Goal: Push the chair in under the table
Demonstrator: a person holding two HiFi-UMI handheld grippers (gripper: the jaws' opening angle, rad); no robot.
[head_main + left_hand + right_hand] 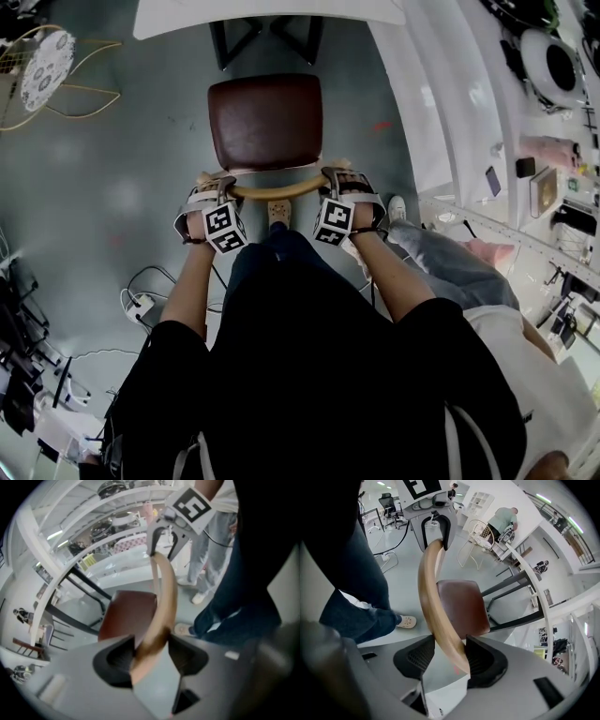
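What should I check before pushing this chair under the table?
1. Hold of left gripper: ok, jaws closed on the backrest, left end.
2. Hold of right gripper: ok, jaws closed on the backrest's right end.
3. Chair's place: not ok, seat lies wholly short of the table edge.
4. Way in: cannot tell, the table's black legs stand straight ahead of the seat.
5. Bystander's shoe: ok, off to the right, apart from the seat.
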